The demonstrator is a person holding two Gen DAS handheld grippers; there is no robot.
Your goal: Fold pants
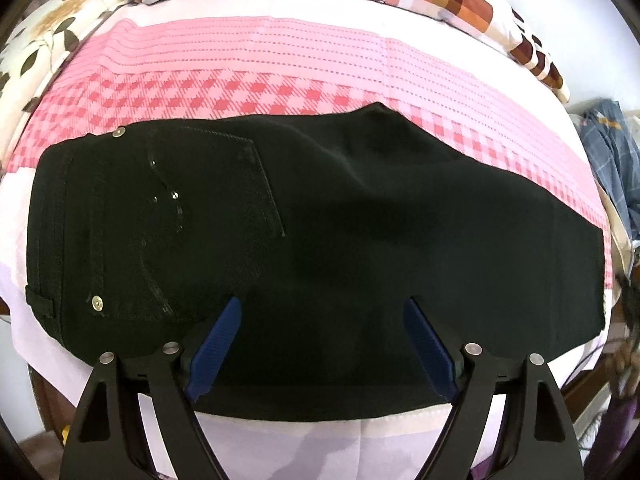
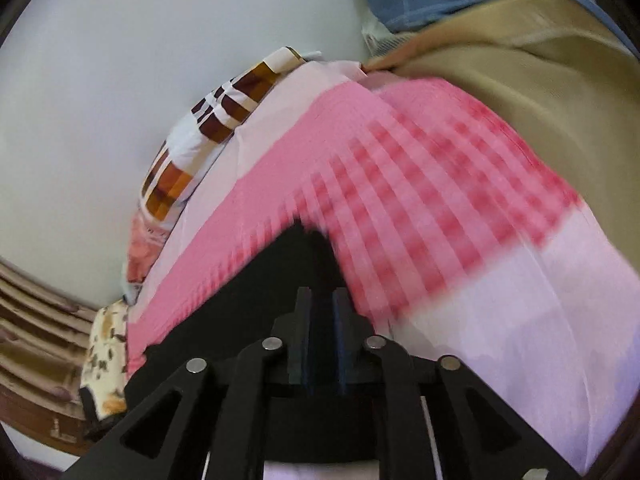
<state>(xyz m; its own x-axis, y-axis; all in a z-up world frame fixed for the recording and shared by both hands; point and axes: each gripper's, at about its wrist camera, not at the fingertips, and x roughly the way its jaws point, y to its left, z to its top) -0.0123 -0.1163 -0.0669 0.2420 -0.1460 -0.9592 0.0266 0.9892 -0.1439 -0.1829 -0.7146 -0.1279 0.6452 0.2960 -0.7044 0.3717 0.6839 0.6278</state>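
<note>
Two tongs here, doing different jobs. Left tongs (image 1: 320, 344) are spread wide with nothing between the blue pads, hanging just over the near edge of the black jeans (image 1: 304, 216). Right tongs (image 2: 320, 308) look pinched nearly together on a corner of that black fabric, though that view is blurry so I wouldn't swear to how firm the grip is. The jeans lie flat across the bed on a pink checked bedsheet (image 1: 280, 60), back pocket and rivets up at the waist end, legs seemingly stacked already. So my guess is the lengthwise fold is done and folding the legs toward the waistband is left. Patterned pillows (image 1: 460, 0) sit beyond.
</note>
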